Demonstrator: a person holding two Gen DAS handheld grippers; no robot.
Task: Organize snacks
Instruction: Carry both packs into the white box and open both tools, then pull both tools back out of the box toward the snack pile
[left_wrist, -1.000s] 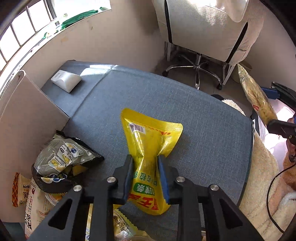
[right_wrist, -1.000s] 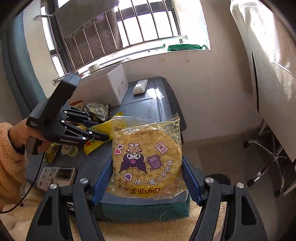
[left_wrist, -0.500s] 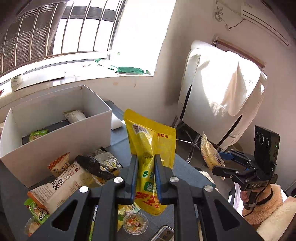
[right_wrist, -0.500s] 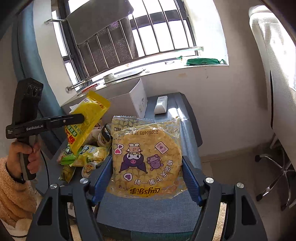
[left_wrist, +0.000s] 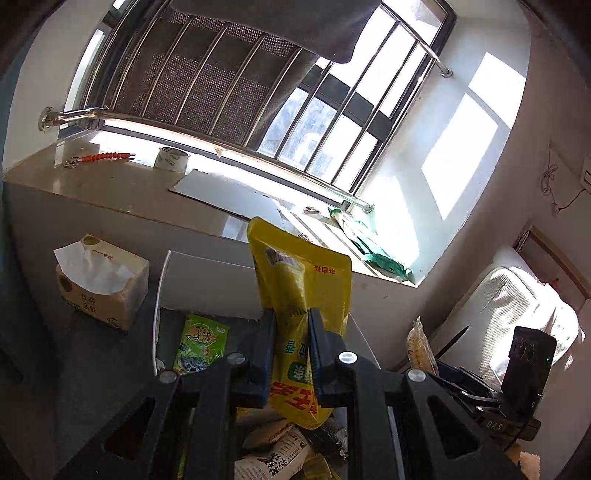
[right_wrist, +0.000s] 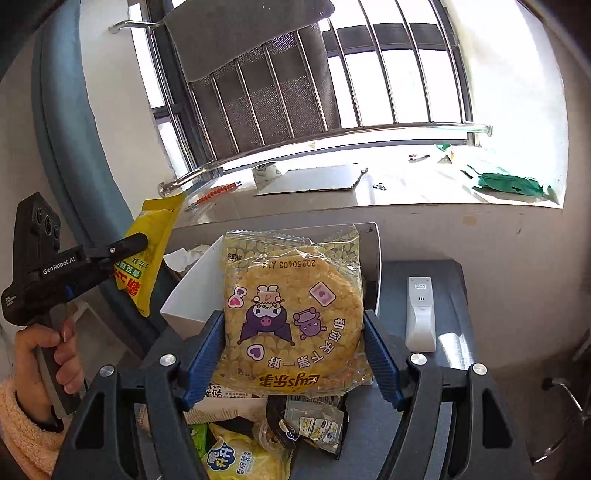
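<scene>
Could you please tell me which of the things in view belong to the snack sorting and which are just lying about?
Part of the job:
- yellow pouch, clamped in the left gripper
- round cracker pack, held by the right gripper
- white box
- green packet inside it
- loose snack pile

Just lying about:
- tissue box
- remote
- tape roll
- cardboard sheet

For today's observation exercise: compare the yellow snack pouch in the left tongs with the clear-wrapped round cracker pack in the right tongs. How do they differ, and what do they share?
The yellow snack pouch is opaque; the round cracker pack is see-through with cartoon figures. The pouch is pinched to a narrow waist by the left tongs; the cracker pack stays flat and wide across the right tongs. Both are held up off the table, near the white box.
</scene>
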